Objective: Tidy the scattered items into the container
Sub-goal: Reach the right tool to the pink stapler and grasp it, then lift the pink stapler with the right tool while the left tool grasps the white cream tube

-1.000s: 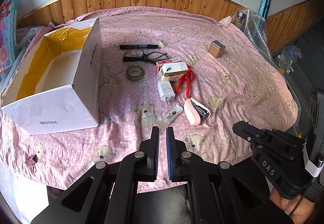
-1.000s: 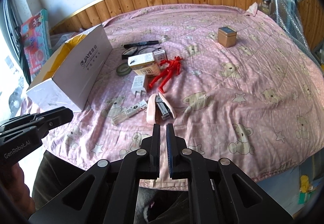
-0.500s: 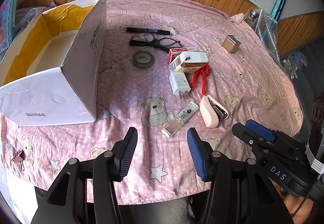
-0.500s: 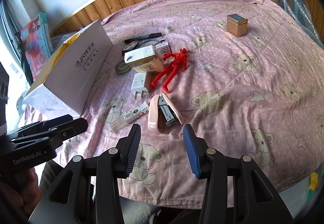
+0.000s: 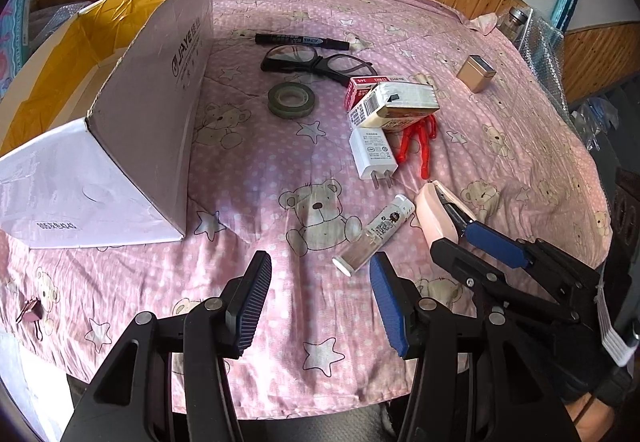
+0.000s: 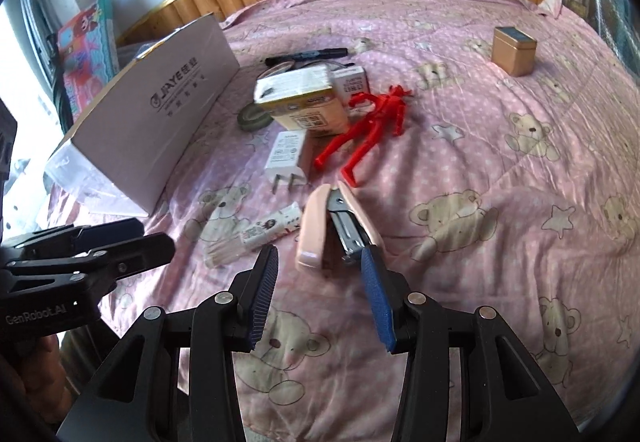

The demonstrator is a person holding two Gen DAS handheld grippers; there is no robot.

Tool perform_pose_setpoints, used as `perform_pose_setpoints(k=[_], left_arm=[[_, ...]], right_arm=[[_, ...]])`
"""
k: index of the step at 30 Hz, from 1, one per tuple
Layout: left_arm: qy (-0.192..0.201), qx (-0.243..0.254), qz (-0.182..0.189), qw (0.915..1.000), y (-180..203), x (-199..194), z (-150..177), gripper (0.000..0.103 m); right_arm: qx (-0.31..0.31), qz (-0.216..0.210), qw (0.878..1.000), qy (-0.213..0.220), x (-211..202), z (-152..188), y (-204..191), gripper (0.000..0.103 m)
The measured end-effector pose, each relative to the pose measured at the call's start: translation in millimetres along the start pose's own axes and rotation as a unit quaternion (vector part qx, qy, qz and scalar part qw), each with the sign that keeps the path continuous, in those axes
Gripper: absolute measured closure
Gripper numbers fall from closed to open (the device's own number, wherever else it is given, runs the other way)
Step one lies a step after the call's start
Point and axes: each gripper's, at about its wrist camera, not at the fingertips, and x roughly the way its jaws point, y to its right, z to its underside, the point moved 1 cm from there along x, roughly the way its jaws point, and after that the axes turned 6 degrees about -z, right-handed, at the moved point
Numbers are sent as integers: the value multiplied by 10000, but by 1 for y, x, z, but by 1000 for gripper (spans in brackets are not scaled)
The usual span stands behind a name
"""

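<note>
Pink bear-print bedding covers the bed [image 5: 256, 178], which carries everything, with wood panelling behind. By my reading the tidying has barely begun: the white cardboard box [image 5: 152, 114] stands open near the bed's left edge, and the part of its yellow-lined inside that shows holds nothing.

Still out on the bedding, towards the middle, are:
- a black marker [image 5: 302, 40] and glasses [image 5: 316, 62] farthest back
- a roll of tape [image 5: 291, 100], two small cartons [image 5: 394, 102], a white charger plug [image 5: 373, 154] and a red toy figure [image 6: 370, 130]
- a small tube [image 5: 378, 232] and a pink stapler [image 6: 334, 228] nearest the front edge
- a gold tin [image 6: 513, 51] well apart towards the right edge, and a binder clip [image 5: 30, 316] at the front left corner

Both grippers hover low over the front edge — neither holds anything. The left gripper [image 5: 320, 296] has its fingers apart, pointing at the tube just ahead. The right gripper [image 6: 318, 296] has its fingers spread likewise, lined up on the stapler — probably the first pick.
</note>
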Motion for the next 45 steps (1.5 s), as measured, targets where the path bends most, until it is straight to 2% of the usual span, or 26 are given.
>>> perform_pose_setpoints(k=[3,5,7,10,14,17,19,21,24,26,27,30,32,34,37,39,42,43,44,45], left_arm=[[14,19,18,10000,1,0,-1,50],[41,33,63,10000,4,0,-2,50],[39,51,95,9999,6,1,-3,49],[-1,75,118,9999,10,6,-3,48],[-60,113,183,9998,13,11,-2,48],[-78,129,191,9997,14,13,-2,48],[-110,113,213,9996,15,16,-3,48],[-75,117,210,9997,15,15,-4,48],[19,88,223,9997,13,15,-7,48],[23,89,253,9996,13,18,-9,47],[3,100,258,9996,14,20,-9,47],[-42,165,343,9993,19,26,-9,47],[-42,232,381,9990,23,27,-9,47],[-11,302,469,9984,25,27,-8,47],[0,288,581,9979,24,33,-8,47],[-127,266,728,9969,25,41,-7,47],[-158,398,748,9963,31,47,-2,47],[-212,465,837,9952,33,46,-1,50],[-244,455,995,9937,34,44,-1,56],[-277,407,1162,9920,34,42,-1,56]], right_arm=[[681,-42,9976,63,-1,-2,33,57],[900,21,9957,229,-8,-5,46,57],[791,196,9961,331,-15,-7,46,56],[418,214,9976,504,-22,-10,33,56],[-325,263,9987,288,-7,-12,12,56],[-553,458,9974,-33,17,-13,13,57],[-364,313,9988,-62,17,-15,18,67],[68,-131,9999,-51,8,-19,21,82],[1108,-1052,9882,120,-8,-25,31,83],[1634,-1328,9772,272,-11,-29,42,83],[1808,-1328,9739,341,-12,-30,48,83],[1743,-884,9801,336,-7,-32,59,80],[1696,-797,9817,350,-11,-31,64,77],[1471,-678,9862,342,-17,-28,64,67],[1130,-374,9925,285,-18,-23,62,62],[946,-260,9949,230,-14,-20,61,57],[841,-201,9958,314,-14,-20,62,57],[789,-160,9962,328,-15,-22,64,57],[681,-31,9970,371,-17,-24,64,57],[544,137,9975,427,-20,-26,63,57]])
